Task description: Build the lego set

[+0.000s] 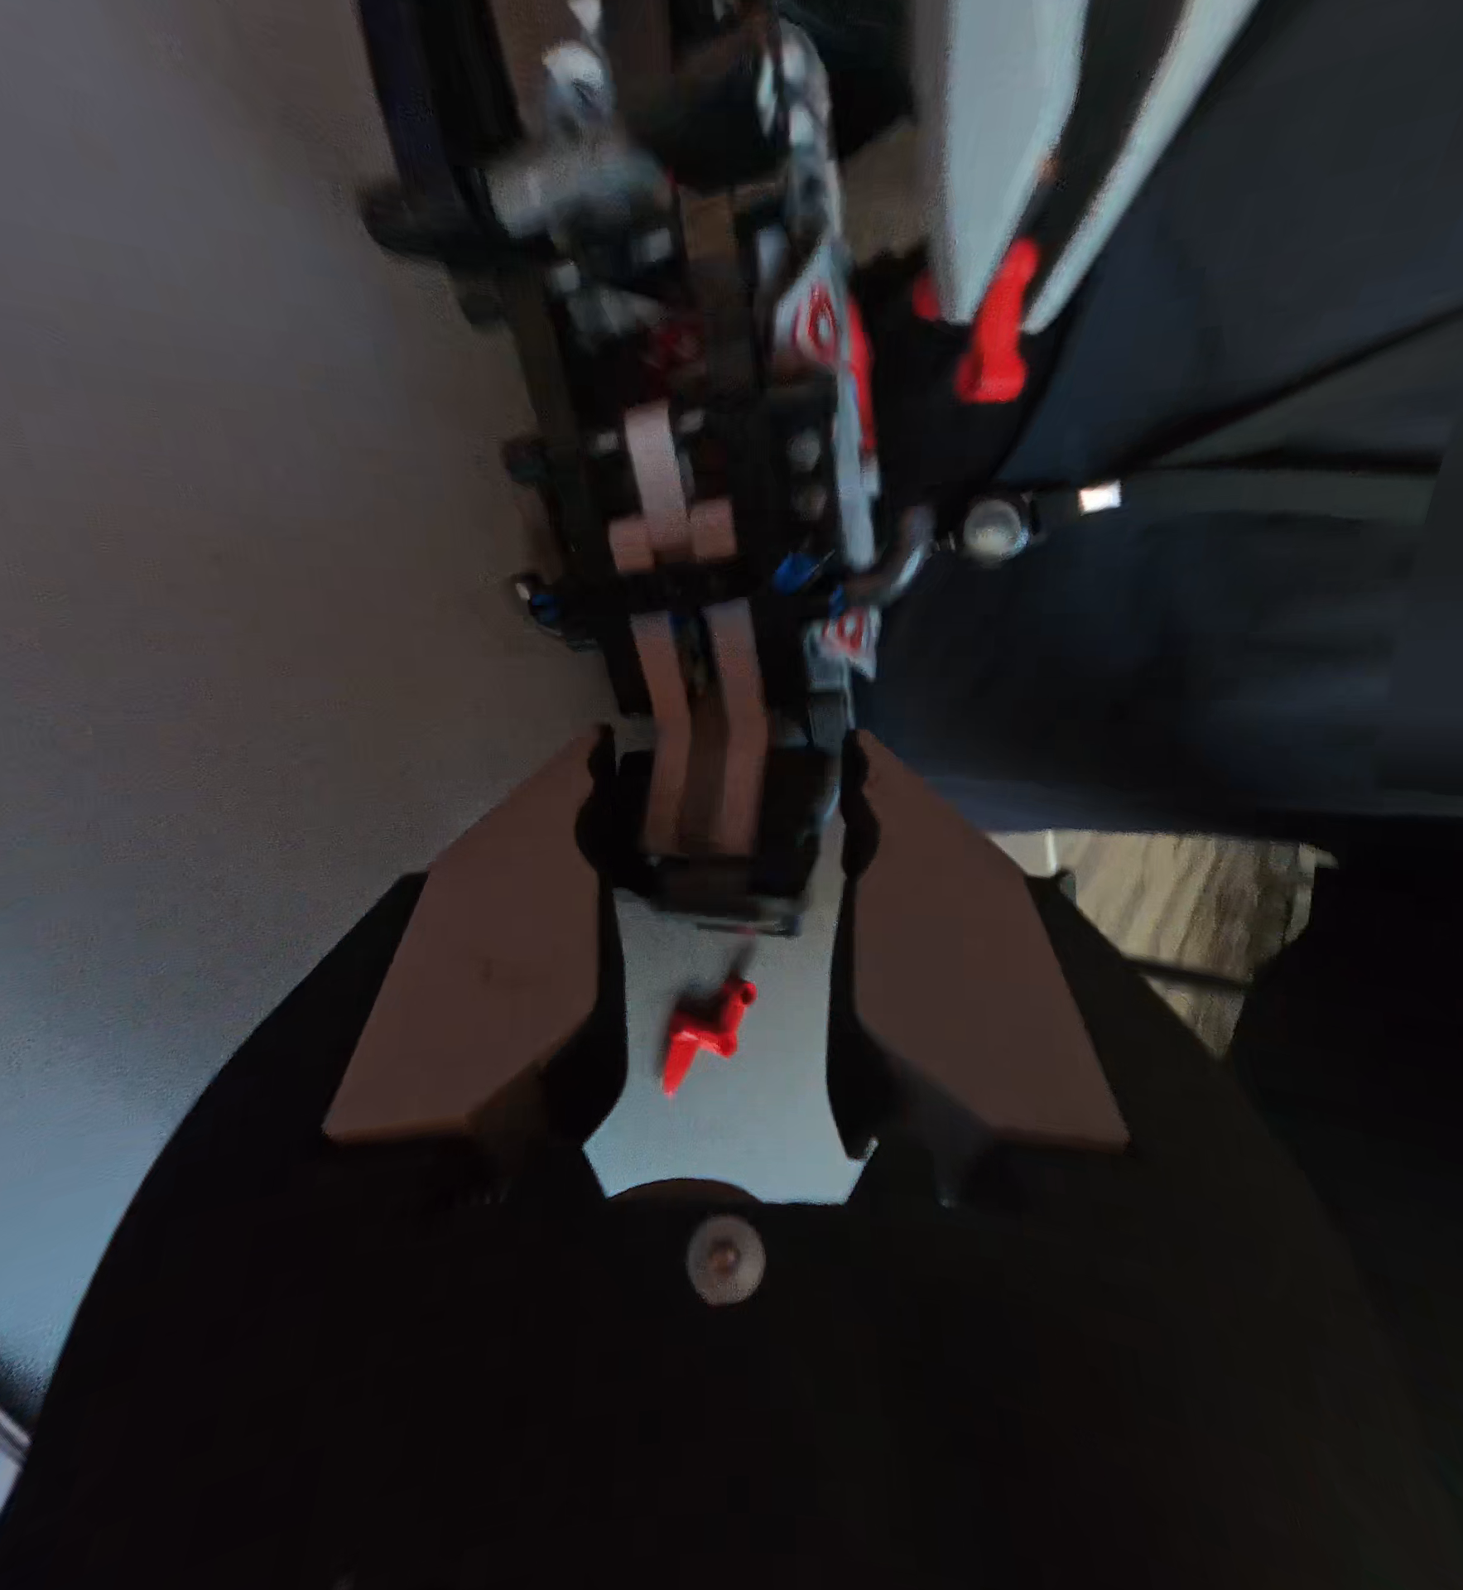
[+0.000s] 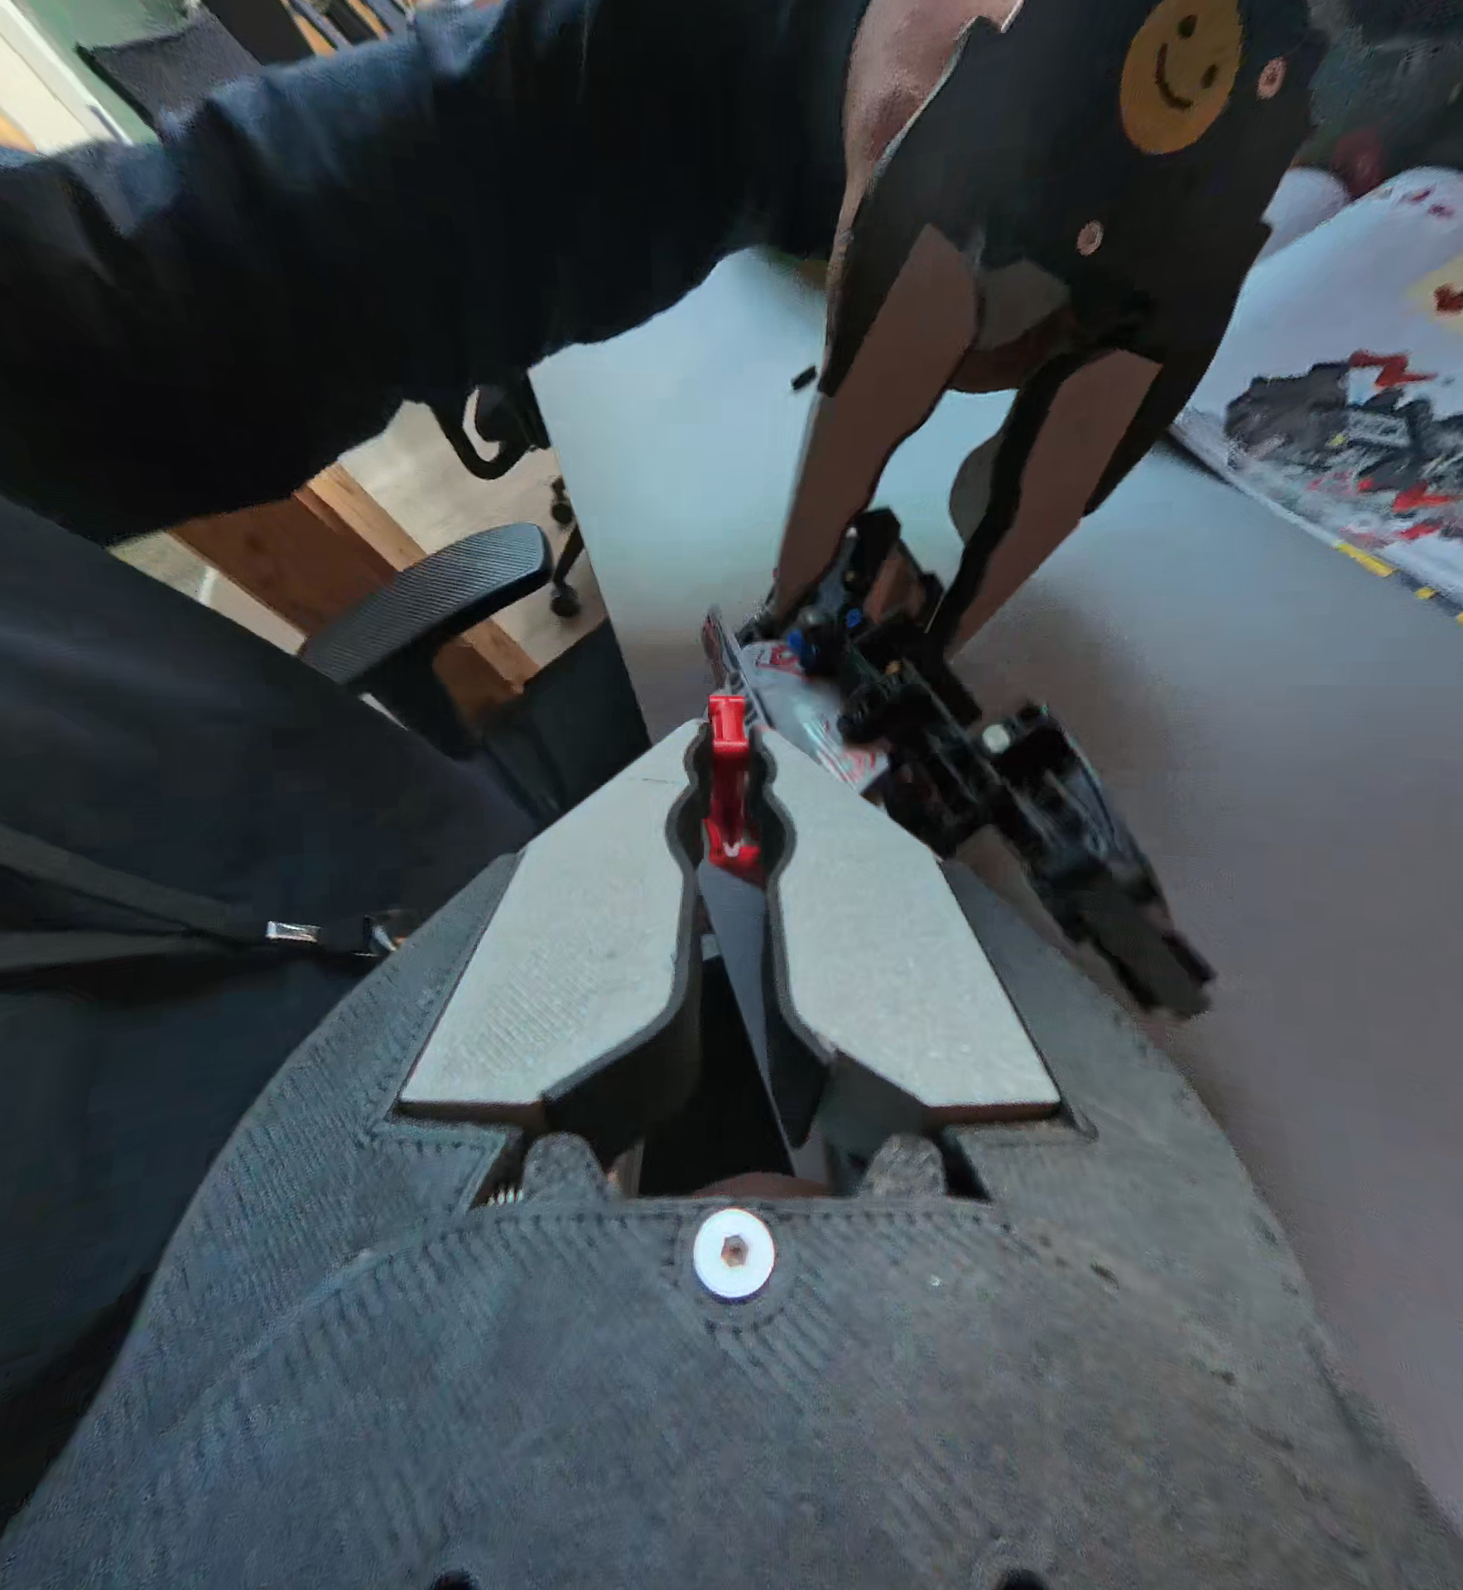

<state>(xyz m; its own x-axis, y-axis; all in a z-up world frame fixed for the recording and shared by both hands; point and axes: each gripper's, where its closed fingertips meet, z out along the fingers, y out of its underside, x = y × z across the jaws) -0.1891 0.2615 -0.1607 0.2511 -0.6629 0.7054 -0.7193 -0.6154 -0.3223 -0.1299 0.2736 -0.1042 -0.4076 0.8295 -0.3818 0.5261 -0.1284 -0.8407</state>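
Pale grey, the surface (image 2: 1278, 860) carries everything we work on, with a wooden floor and a black chair armrest (image 2: 444, 594) showing past its edge. Nearest to us in the right wrist view, our right gripper (image 2: 732, 757) has its grey fingers (image 2: 590, 929) drawn close together and clamped on a small red lego piece (image 2: 728, 791), which stands upright between the tips, raised off the surface. Just beyond it lies the lego model (image 2: 951, 757), a long, mostly black build with white and red printed panels and a few blue pins, lying across the surface. Farther on, our left gripper (image 2: 874, 594) comes down onto the model's far end, its brown fingers (image 2: 1046, 482) spread to either side of the build. In the left wrist view the same fingers (image 1: 487, 964) bracket the near end of the model (image 1: 710, 551); they close on its black block, though blur keeps us from seeing the contact clearly. Between those fingers, close to the camera, a second loose red piece (image 1: 702, 1032) lies on the surface. Beyond the model an open instruction booklet (image 2: 1390, 413) lies at the far right. A dark sleeve (image 2: 323, 258) crosses the upper left of the right wrist view.
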